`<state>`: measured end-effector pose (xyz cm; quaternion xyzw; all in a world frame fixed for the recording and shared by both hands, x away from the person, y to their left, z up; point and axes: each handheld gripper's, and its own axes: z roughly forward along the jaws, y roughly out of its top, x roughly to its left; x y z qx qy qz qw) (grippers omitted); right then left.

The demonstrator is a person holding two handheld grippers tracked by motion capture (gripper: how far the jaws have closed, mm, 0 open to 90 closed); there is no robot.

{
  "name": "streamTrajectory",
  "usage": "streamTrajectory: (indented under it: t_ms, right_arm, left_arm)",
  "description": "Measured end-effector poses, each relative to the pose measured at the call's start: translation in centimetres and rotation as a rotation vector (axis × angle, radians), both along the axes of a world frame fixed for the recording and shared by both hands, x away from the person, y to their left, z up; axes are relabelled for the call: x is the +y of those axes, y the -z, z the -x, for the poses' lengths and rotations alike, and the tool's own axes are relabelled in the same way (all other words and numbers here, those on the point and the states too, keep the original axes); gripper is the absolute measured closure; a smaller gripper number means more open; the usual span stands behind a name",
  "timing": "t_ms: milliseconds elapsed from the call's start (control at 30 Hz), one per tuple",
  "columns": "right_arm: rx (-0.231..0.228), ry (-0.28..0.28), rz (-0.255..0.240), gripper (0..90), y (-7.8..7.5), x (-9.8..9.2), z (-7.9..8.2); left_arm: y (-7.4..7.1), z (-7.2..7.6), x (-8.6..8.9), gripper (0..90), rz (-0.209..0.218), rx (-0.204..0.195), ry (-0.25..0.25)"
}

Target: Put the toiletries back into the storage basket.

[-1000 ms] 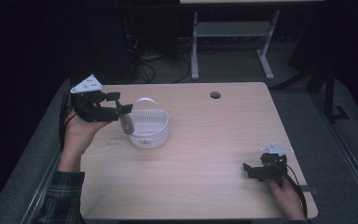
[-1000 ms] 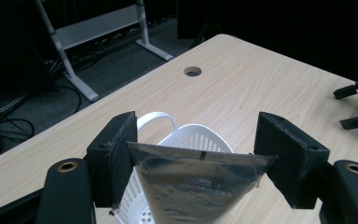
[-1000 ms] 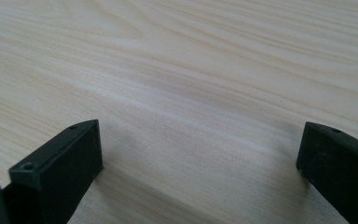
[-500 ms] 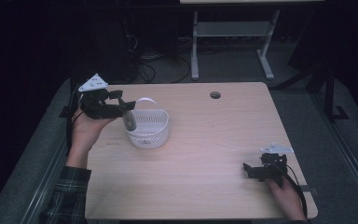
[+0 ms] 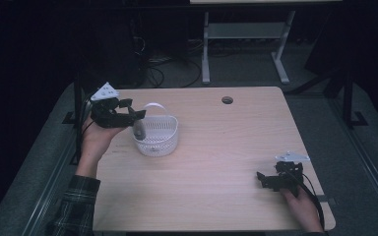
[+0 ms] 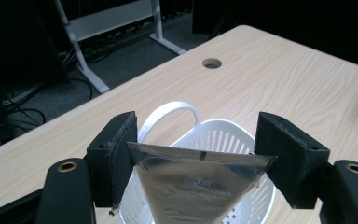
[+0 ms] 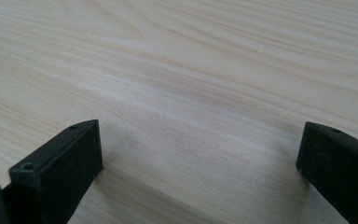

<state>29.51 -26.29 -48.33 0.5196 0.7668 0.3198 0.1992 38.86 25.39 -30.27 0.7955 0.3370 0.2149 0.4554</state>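
Silver foil pouch (image 6: 200, 182), tapering downward, is pinched by its flat top edge between the left gripper (image 6: 196, 154) jaws, hanging over the white perforated plastic basket (image 5: 157, 135) at the table's far left (likely so it can drop in). Right gripper (image 5: 270, 179) rests near right, jaws spread and empty.

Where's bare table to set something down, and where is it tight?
Free: the broad strip between the white basket and the right gripper, and the far right corner beyond the cable hole. Crowded: the far left, where the left gripper holds a silver pouch over the basket.
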Motion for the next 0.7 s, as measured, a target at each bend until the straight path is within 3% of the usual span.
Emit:
streamTrajectory:
  t_ms: [433,700]
  right_arm:
    - [0.0,0.0,0.0,0.0,0.0,0.0,0.0]
    - [0.0,0.0,0.0,0.0,0.0,0.0,0.0]
  left_arm:
    - [2.2,-0.7,-0.2,29.8,-0.007,0.032,-0.014]
    - [2.8,-0.9,-0.4,29.8,-0.022,0.051,-0.017]
